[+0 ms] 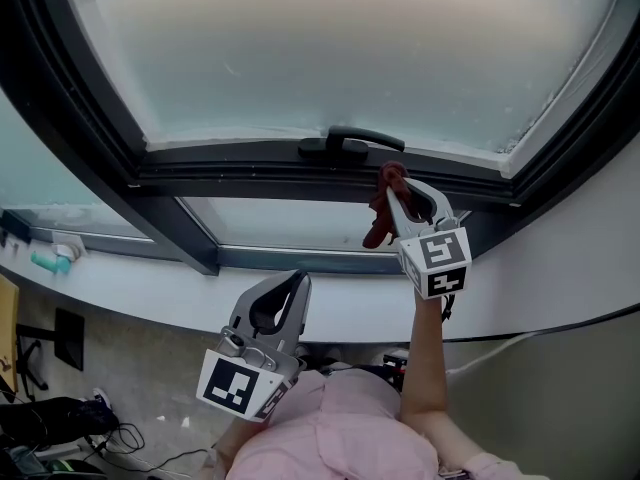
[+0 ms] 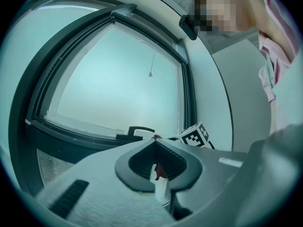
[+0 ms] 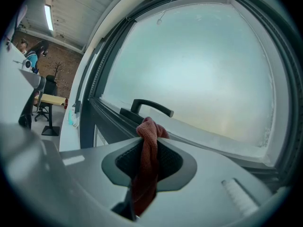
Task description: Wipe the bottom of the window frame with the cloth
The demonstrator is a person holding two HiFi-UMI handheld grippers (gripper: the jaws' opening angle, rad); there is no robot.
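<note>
We hold the right gripper [image 1: 395, 190], clamped on the red cloth [image 3: 147, 164], at the window frame [image 1: 230, 176] bottom rail; our left gripper [image 1: 297, 280] hangs lower, jaws together, empty.

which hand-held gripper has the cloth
The right hand-held gripper, the raised one, is shut on the red cloth; the left hand-held gripper is lower and empty.

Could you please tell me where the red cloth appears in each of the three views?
Head view: the red cloth, right of centre, clamped in the right gripper.
Left gripper view: only a red sliver low at centre, seen through the shut jaws of the left gripper.
Right gripper view: bottom centre, between the jaws.
Shared landmark: the black window handle, close by the cloth.
</note>
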